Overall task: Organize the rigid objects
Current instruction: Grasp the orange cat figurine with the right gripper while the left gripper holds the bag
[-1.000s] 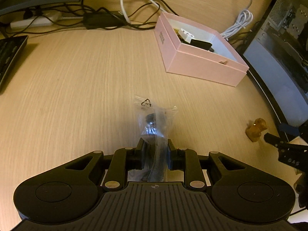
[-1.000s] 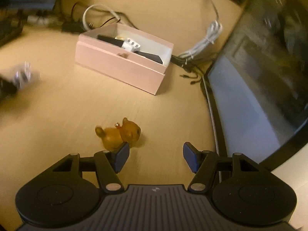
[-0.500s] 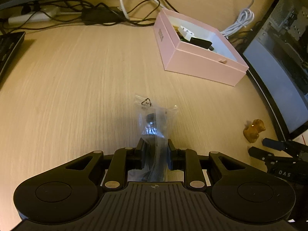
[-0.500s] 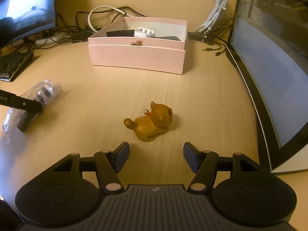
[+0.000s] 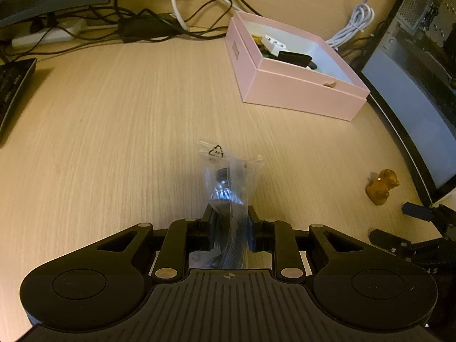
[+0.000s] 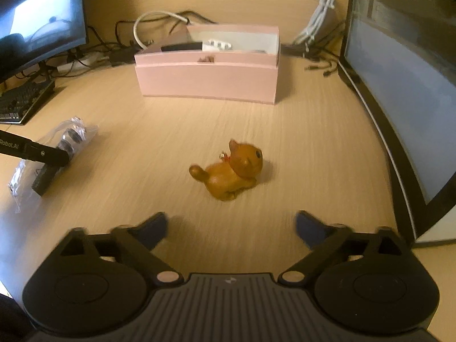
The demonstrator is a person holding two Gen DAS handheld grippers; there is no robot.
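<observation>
Left gripper [image 5: 230, 229]: fingers drawn close together, pinching a clear plastic bag [image 5: 228, 176] that contains a dark, rounded part; the bag projects forward from the fingertips toward 12 o'clock and lies low over the wooden desk [image 5: 114, 131]. Right gripper [image 6: 230, 226]: fingers spread wide with nothing between them, held just above the desk; its outline is blurred. Directly ahead of the right gripper, at 12 o'clock and near the fingertips but clear of them, a small brown animal figurine [image 6: 229, 171] lies on the desk, head toward 1 o'clock. Seen from the left wrist, the same figurine sits at 3 o'clock, close to the lower edge of a monitor [image 5: 413, 108]. Farther out at 12 o'clock from the right gripper stands an open pink box [image 6: 208, 82], already holding a white plug-like item [image 6: 218, 45] and a flat black item [image 6: 179, 47]; from the left wrist the box lies at about 1 o'clock. Beyond the box, black and white cables [image 5: 176, 20] trail along the back of the desk. A keyboard [image 6: 22, 102] occupies the 10 o'clock edge in the right wrist view, beneath a second monitor [image 6: 40, 20].
</observation>
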